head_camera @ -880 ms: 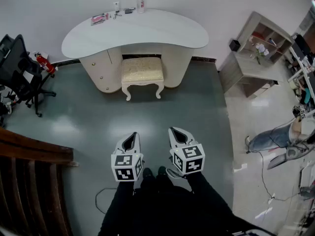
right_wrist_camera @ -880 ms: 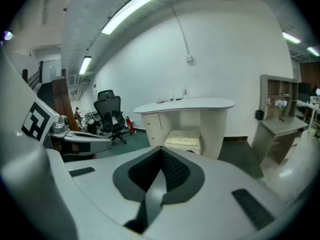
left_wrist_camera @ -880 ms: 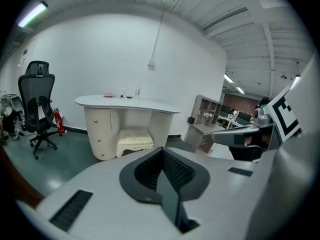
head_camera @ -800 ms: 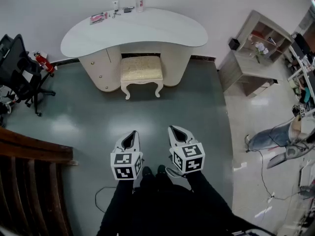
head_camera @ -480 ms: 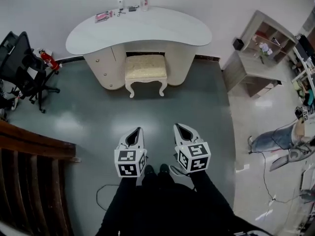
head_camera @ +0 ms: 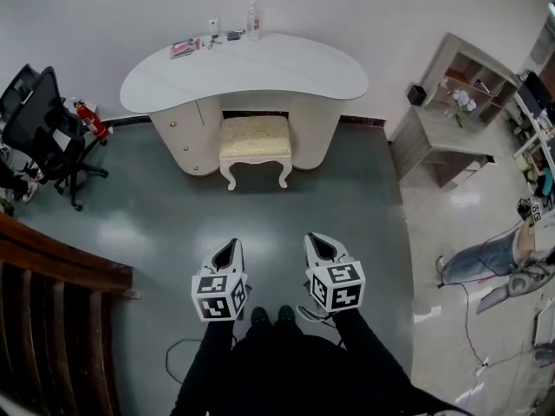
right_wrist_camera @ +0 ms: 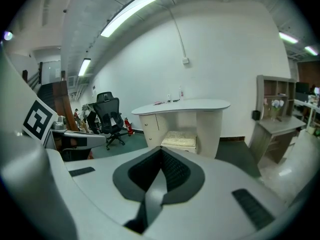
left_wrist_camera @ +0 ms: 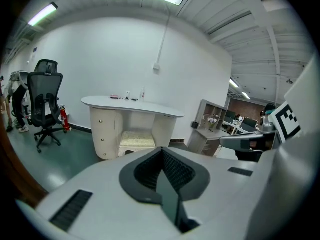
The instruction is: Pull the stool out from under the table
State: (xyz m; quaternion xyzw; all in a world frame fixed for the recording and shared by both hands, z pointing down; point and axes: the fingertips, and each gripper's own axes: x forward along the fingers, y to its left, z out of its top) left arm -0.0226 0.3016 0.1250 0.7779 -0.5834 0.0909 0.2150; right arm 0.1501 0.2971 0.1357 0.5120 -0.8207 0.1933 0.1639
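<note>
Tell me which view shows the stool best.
The head view: the stool shows from above, cushioned seat and two front legs, tucked partly under the table. Both gripper views show it small and far off, mainly the seat front, its legs mostly out of sight.

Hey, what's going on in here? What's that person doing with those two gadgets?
A person stands facing a white table against the wall, holding a left gripper and a right gripper. Both have their fingers closed with nothing in them. A cushioned stool sits tucked under the table, well ahead of both grippers and not yet touched. The job appears to be pulling it out, but that has not begun.
</note>
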